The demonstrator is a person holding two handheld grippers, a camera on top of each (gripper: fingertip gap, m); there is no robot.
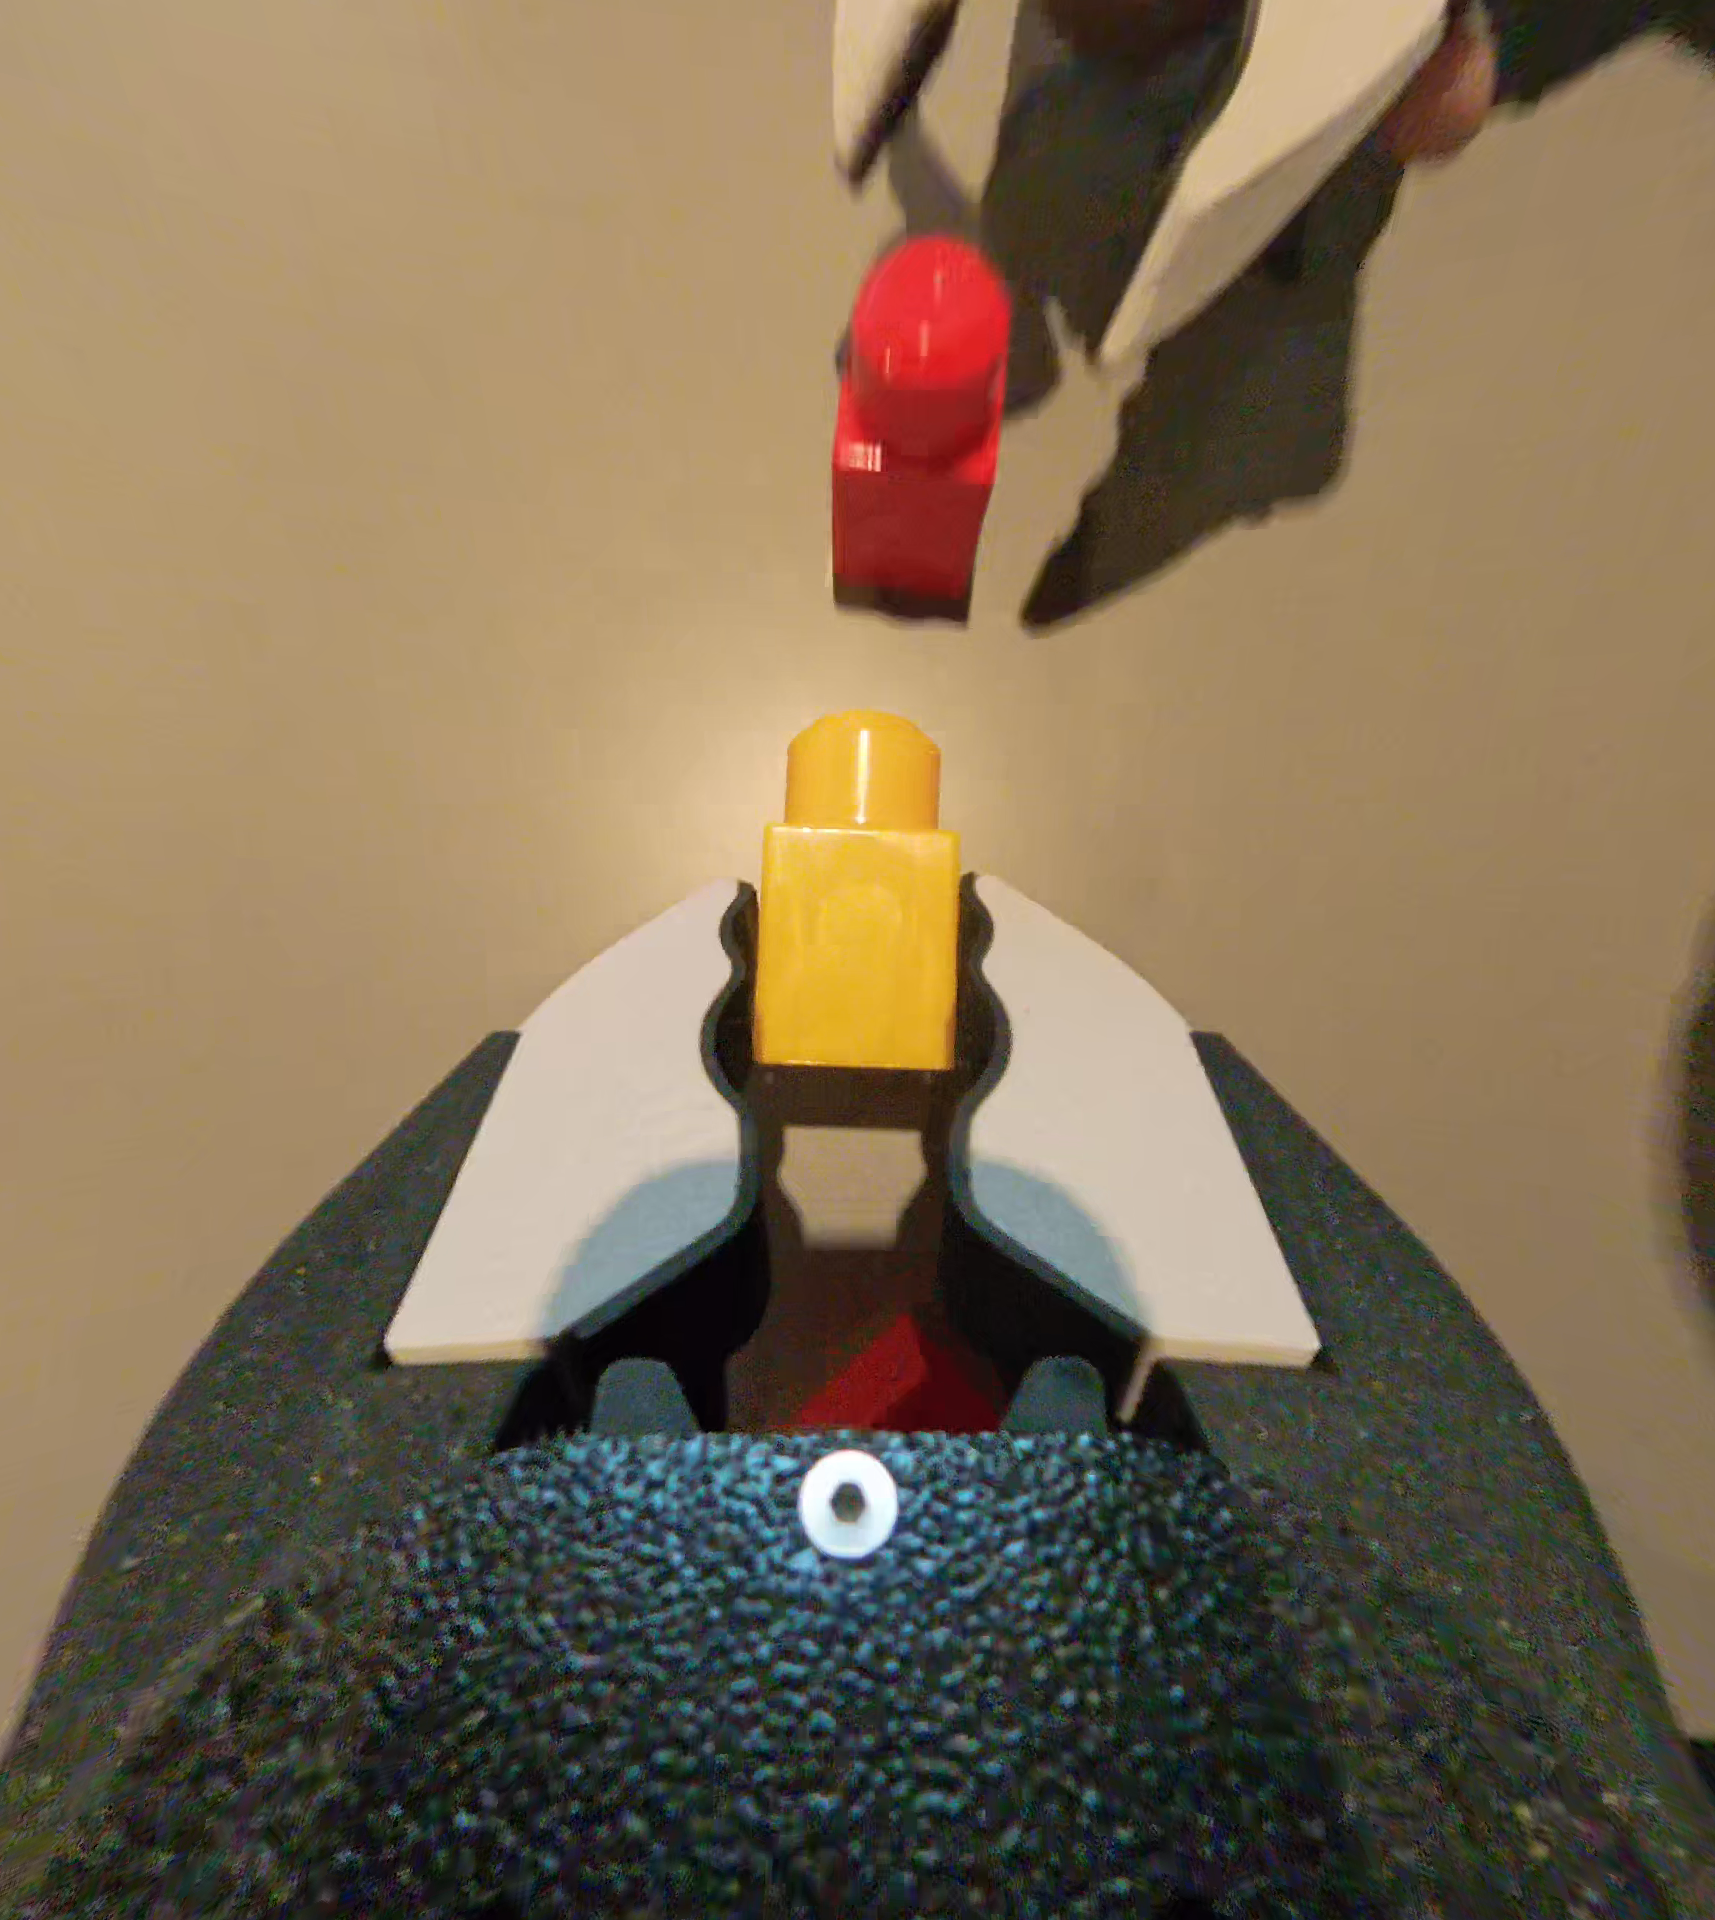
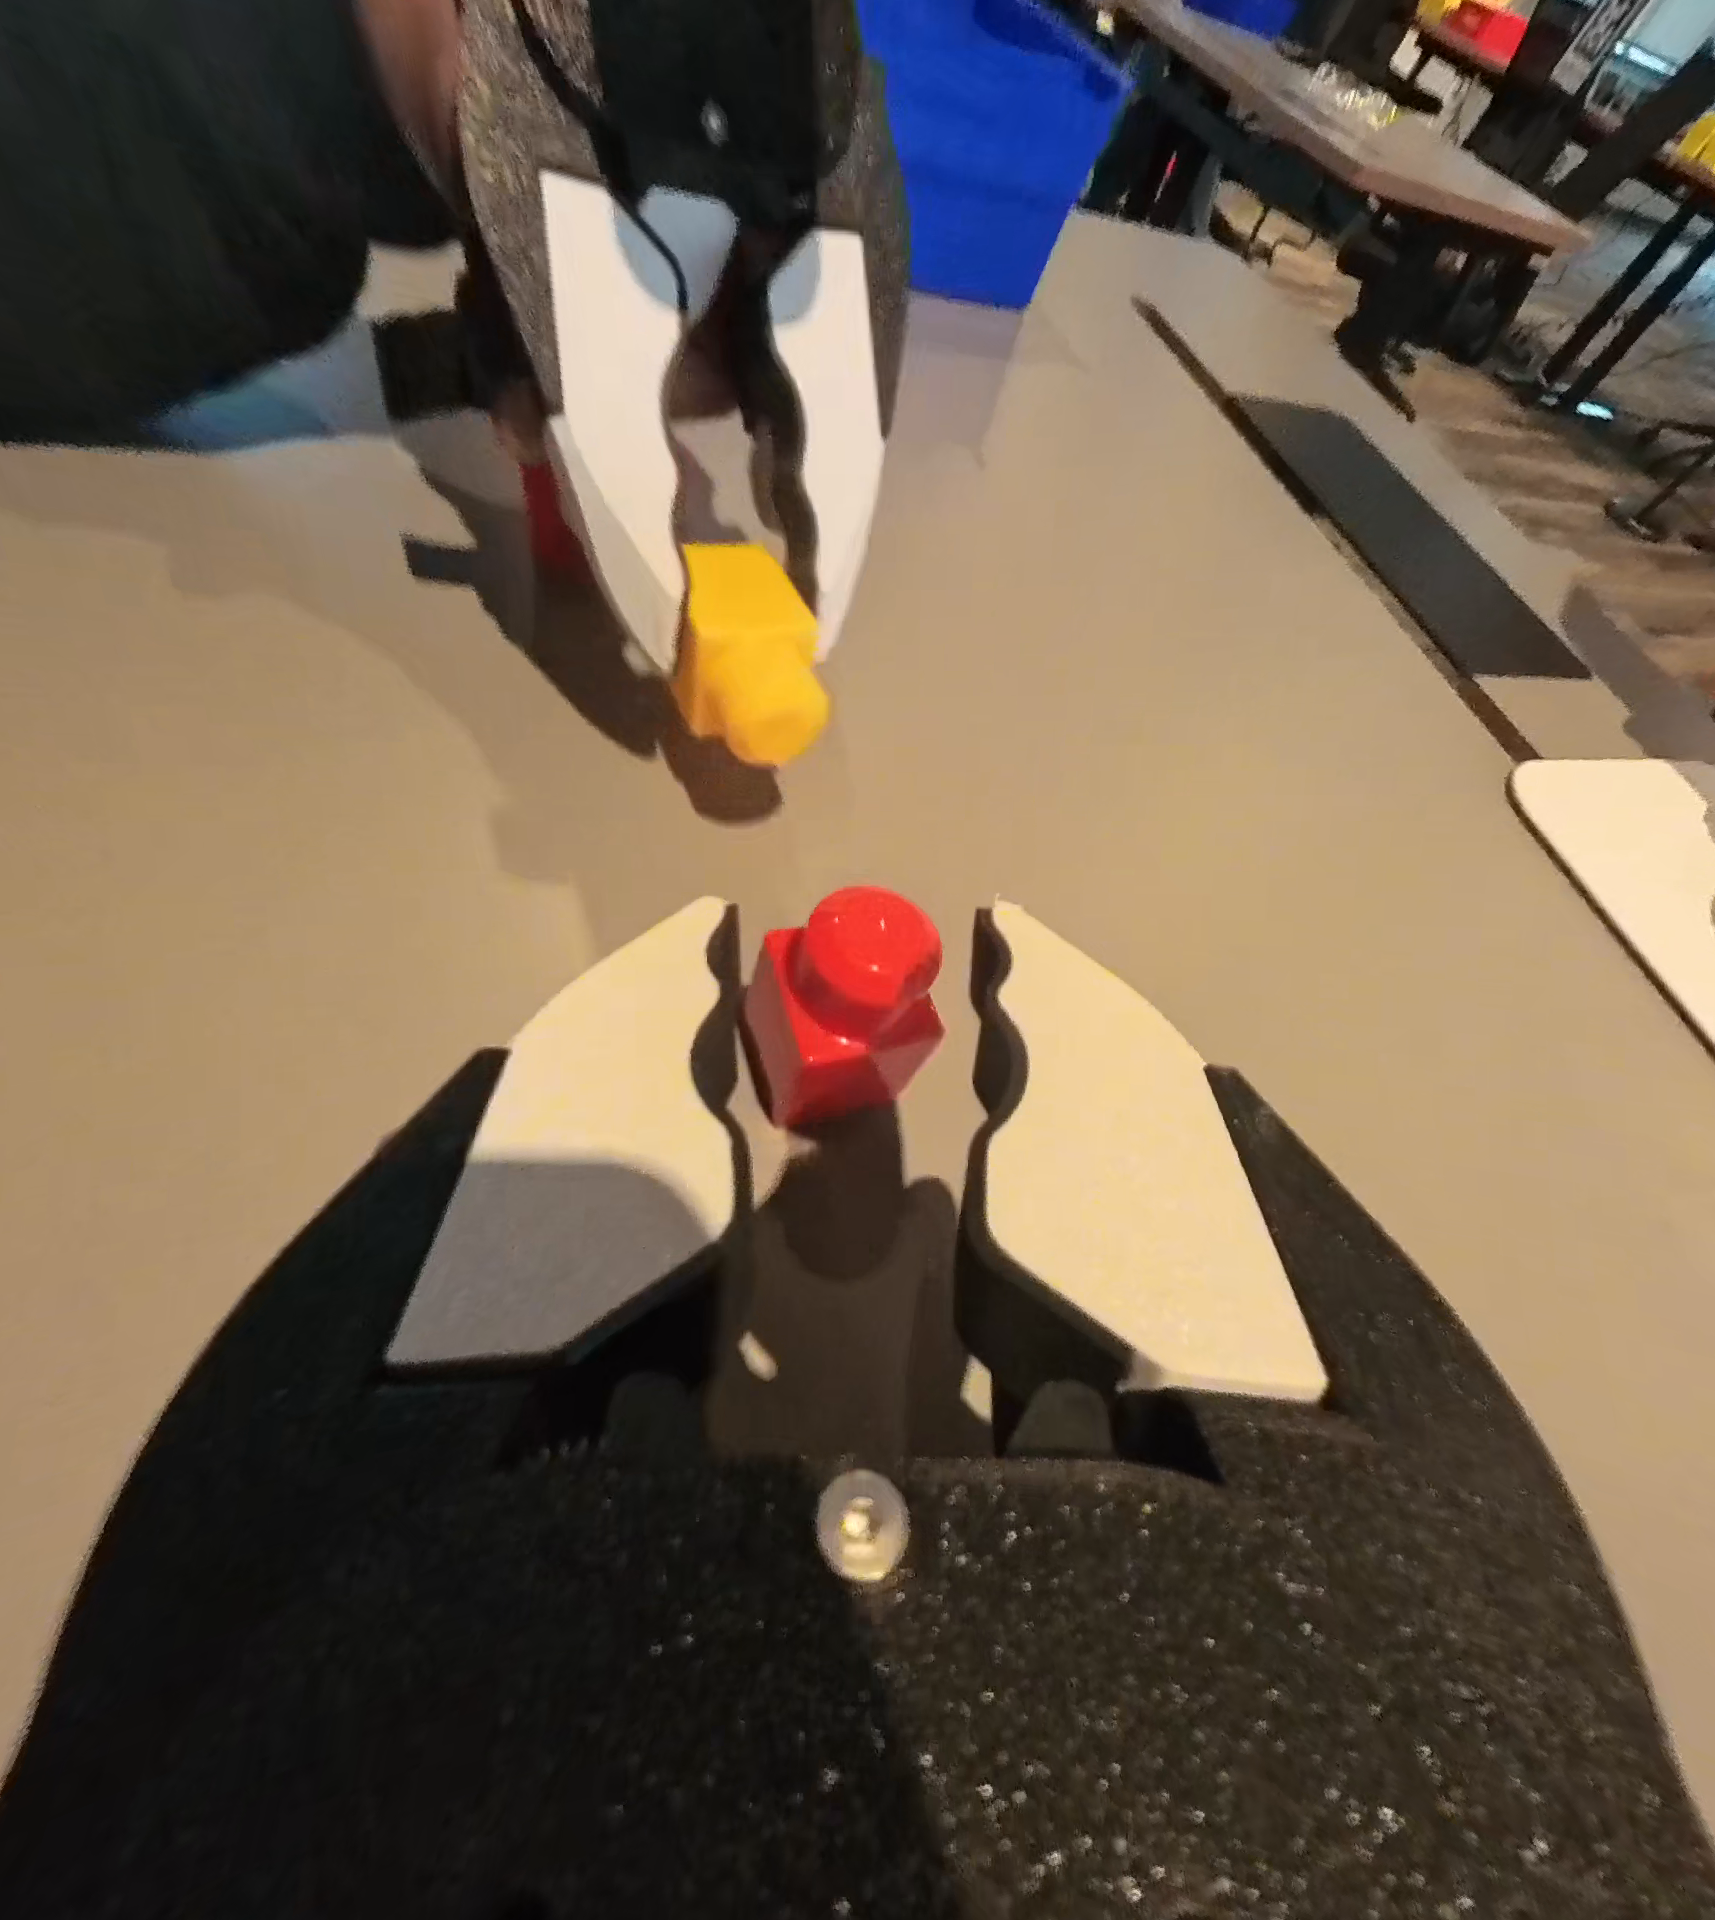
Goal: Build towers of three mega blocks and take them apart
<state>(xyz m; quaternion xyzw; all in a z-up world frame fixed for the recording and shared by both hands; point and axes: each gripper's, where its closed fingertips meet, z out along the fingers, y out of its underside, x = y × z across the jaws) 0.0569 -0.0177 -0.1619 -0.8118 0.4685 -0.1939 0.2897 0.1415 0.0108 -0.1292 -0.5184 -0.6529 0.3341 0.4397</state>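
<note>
My left gripper [image 1: 855, 894] is shut on a yellow block [image 1: 853, 966], stud pointing forward, held low over the grey table [image 1: 313, 520]. It also shows in the right wrist view [image 2: 744, 644] with the yellow block [image 2: 749, 655]. A red block [image 2: 842, 1029] sits tilted between the fingers of my right gripper [image 2: 853, 914], which is open with a gap on each side. I cannot tell whether it rests on the table. In the left wrist view the red block [image 1: 910, 457] is just beyond the yellow one, below the right gripper [image 1: 988, 260]. A second red block [image 1: 884, 1371] lies under the left gripper.
A blue bin [image 2: 988, 135] stands at the table's far edge. A black strip [image 2: 1404, 540] runs along the right side. A white board [image 2: 1642, 883] lies at the right. A dark sleeve [image 2: 105, 208] is behind the left gripper. Other tables stand beyond. Left tips to right tips: about 10 cm.
</note>
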